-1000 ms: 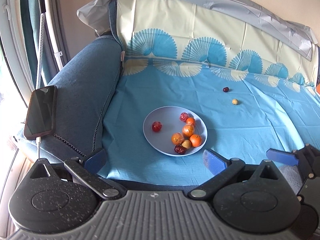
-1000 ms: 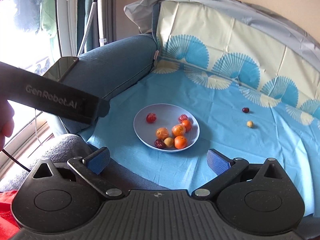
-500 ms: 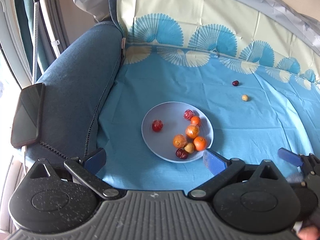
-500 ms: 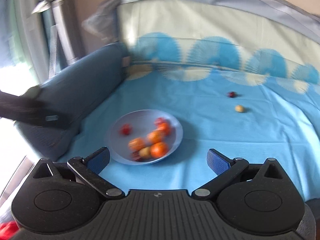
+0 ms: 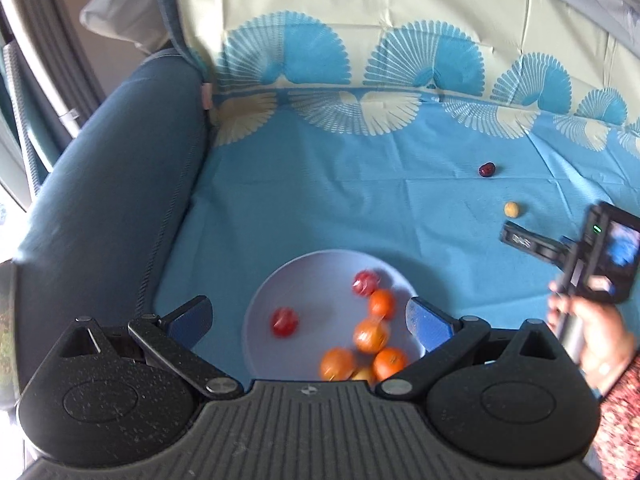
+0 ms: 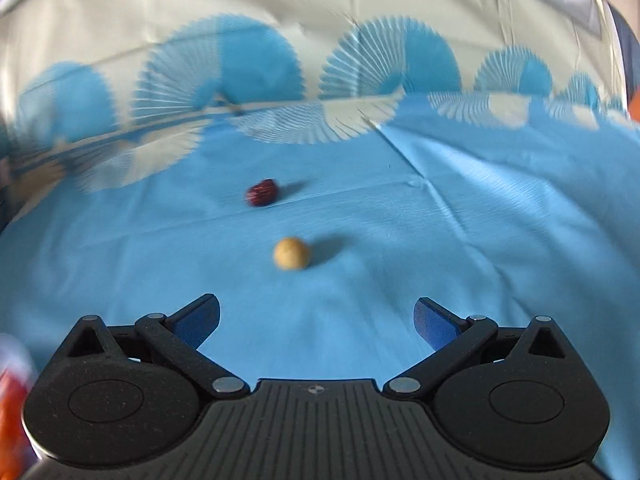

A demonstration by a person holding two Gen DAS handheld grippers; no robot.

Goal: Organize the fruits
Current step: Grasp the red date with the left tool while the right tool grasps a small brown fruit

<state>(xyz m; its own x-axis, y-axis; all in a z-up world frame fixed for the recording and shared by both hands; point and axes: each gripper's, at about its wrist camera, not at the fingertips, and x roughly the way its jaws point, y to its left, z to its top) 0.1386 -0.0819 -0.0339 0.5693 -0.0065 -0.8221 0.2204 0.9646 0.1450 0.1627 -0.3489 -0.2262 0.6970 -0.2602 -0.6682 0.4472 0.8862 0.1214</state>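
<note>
Left wrist view: the left tool (image 5: 308,318) is held low over the near half of the plate (image 5: 280,304), its blue-padded fingers (image 5: 430,326) spread wide apart with nothing between them. The plate lies on a blue cloth (image 5: 340,208) spread over a sofa seat. On the plate lie four orange fruits (image 5: 371,336), two red fruits (image 5: 285,322) and part of a pale fruit at the near rim; all appear blurred. The orange cluster lies just inside the right-hand finger of this tool. Beyond the plate and to its right, a dark red fruit (image 5: 487,169) and a tan round fruit (image 5: 511,209) lie on the cloth, well apart from the plate. The person's right hand (image 5: 592,336) grips the handle of the right tool (image 5: 524,240) to the right of the plate; its tip points toward the tan fruit, near it but not touching.

Right wrist view: the right tool (image 6: 316,322) has its fingers spread wide and empty. The tan round fruit (image 6: 292,253) lies on the cloth (image 6: 460,240) ahead of the finger gap, close but clear of both fingers. The dark red fruit (image 6: 262,193) lies just beyond the tan fruit, slightly left.
</note>
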